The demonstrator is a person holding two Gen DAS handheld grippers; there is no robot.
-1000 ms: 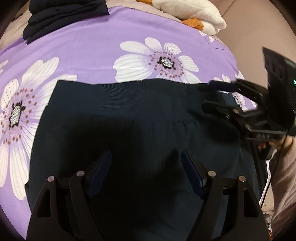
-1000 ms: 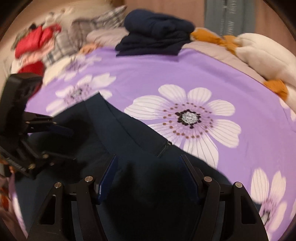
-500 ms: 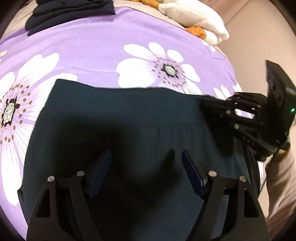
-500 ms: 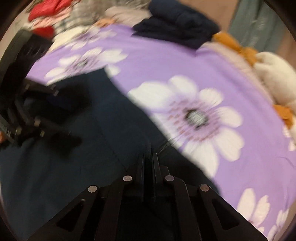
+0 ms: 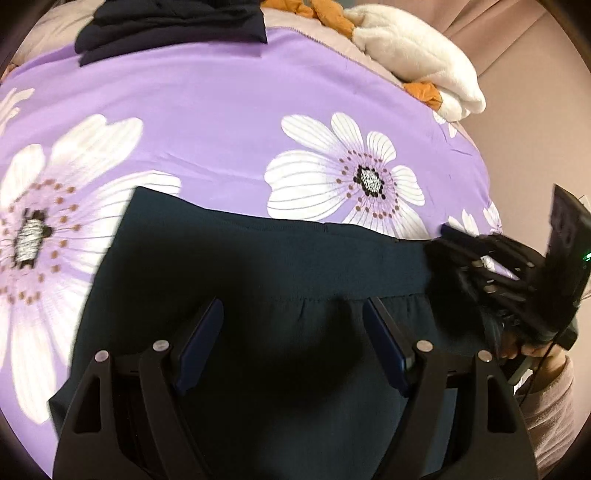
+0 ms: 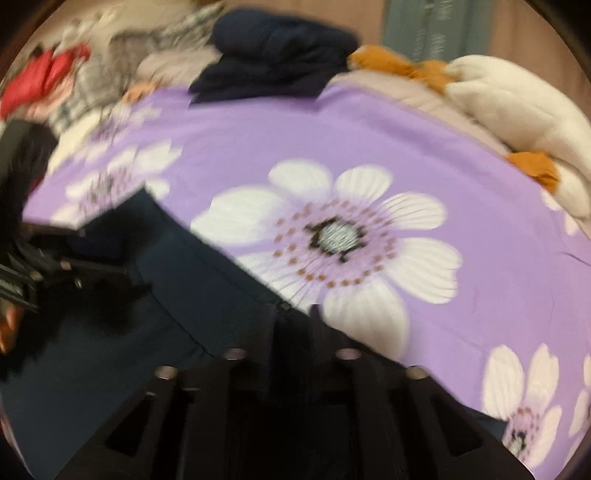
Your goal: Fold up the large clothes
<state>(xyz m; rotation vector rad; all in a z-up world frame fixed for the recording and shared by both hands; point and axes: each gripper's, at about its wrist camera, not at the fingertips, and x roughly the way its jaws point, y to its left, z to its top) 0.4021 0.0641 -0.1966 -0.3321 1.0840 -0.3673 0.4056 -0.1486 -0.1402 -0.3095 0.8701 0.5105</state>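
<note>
Our left gripper (image 5: 293,345) was wide open, blue pads (image 5: 201,343) well apart, nothing pinched. It hovered over the dark garment (image 5: 266,273), pointing down at it.

Our right gripper (image 6: 293,332) was blurred in its own view. Its jaws had just been opening from a full close and stood only a small gap apart. Its tips sat at the garment's waistband edge near a small zipper end. We could not tell whether cloth was caught between them. In the left view the same gripper showed at 3 o'clock, its tips over the waistband's right end, with a hand (image 5: 532,349) and a pale sleeve (image 5: 554,410) behind it.

The garment lay flat on the purple bedspread (image 5: 221,122) with big white flowers. From the left camera it filled the lower middle, waistband across from 9 to 3 o'clock, with gathers just below the band.

Toward 12 o'clock in the left view a folded dark pile (image 5: 173,29) rested at the bedspread's far edge. At 1 o'clock lay a cream plush blanket (image 5: 417,62) with orange cloth (image 5: 421,90) beside it. In the right view, at 10 o'clock, we saw a jumble of red (image 6: 44,79) and plaid clothes (image 6: 122,74), blurred.
</note>
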